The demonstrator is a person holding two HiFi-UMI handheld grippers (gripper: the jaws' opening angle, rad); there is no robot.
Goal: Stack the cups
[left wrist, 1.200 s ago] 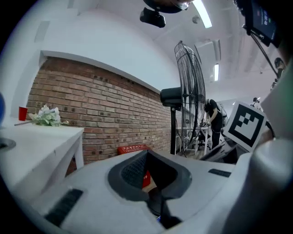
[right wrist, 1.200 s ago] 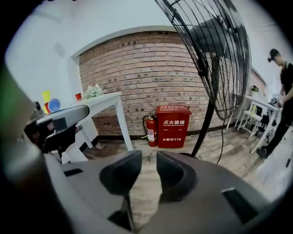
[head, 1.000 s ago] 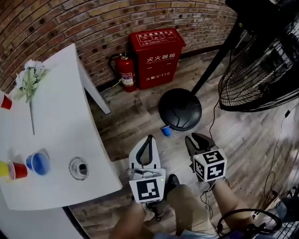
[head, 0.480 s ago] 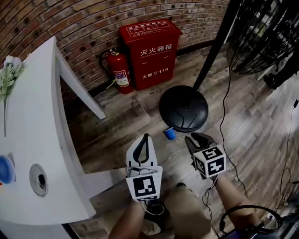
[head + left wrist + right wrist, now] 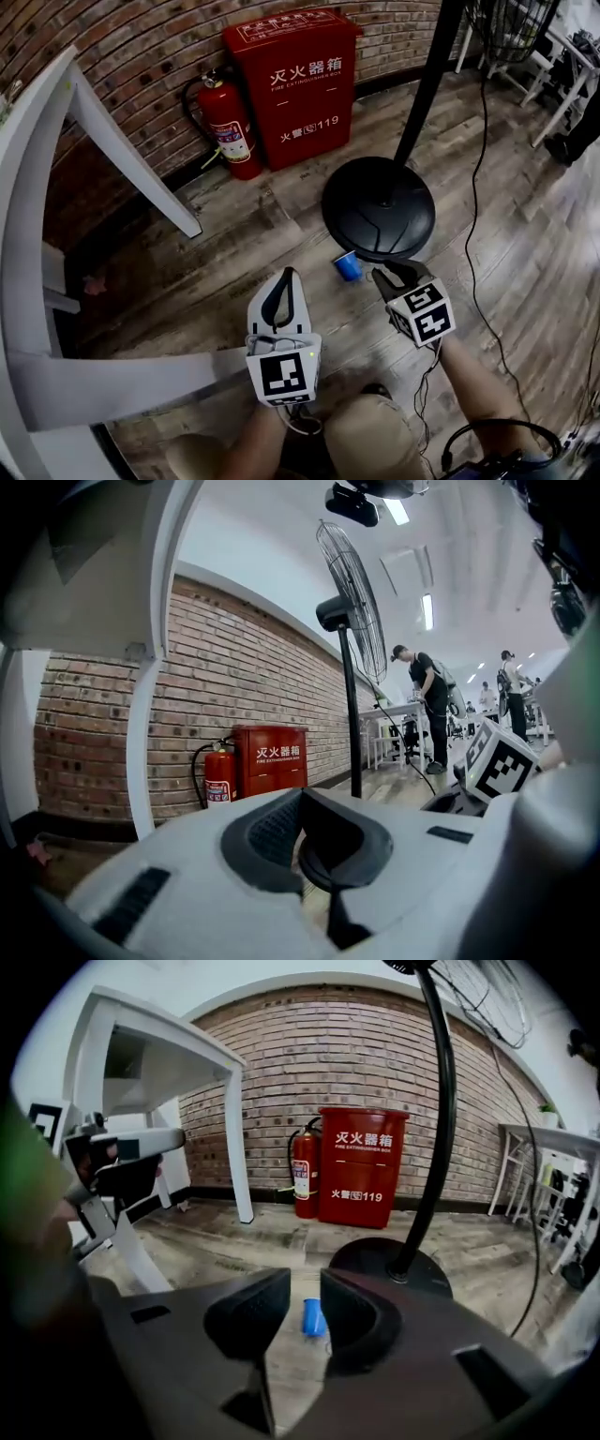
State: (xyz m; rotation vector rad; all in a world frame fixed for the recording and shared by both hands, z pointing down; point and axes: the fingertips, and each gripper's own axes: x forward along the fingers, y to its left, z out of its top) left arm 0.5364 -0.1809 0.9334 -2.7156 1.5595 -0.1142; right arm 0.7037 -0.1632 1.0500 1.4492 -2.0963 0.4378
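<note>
A small blue cup (image 5: 348,266) lies on its side on the wooden floor, just in front of the fan's round black base (image 5: 380,206). My right gripper (image 5: 396,274) hovers a little to the right of the cup, open and holding nothing. In the right gripper view the blue cup (image 5: 312,1317) shows on the floor through the gap of the right gripper (image 5: 305,1279). My left gripper (image 5: 287,274) hangs to the cup's left, its tips together. The left gripper (image 5: 300,794) looks shut with nothing in it.
A red fire-equipment box (image 5: 298,84) and a fire extinguisher (image 5: 225,127) stand against the brick wall. The white table (image 5: 23,234) and its slanted leg (image 5: 127,150) fill the left. A black fan pole (image 5: 427,84) rises from the base. A cable (image 5: 478,234) runs along the floor at right.
The head view has swung down and away from the table top, so the cups there have left the picture. The blue floor cup now lies closer to the right gripper.
</note>
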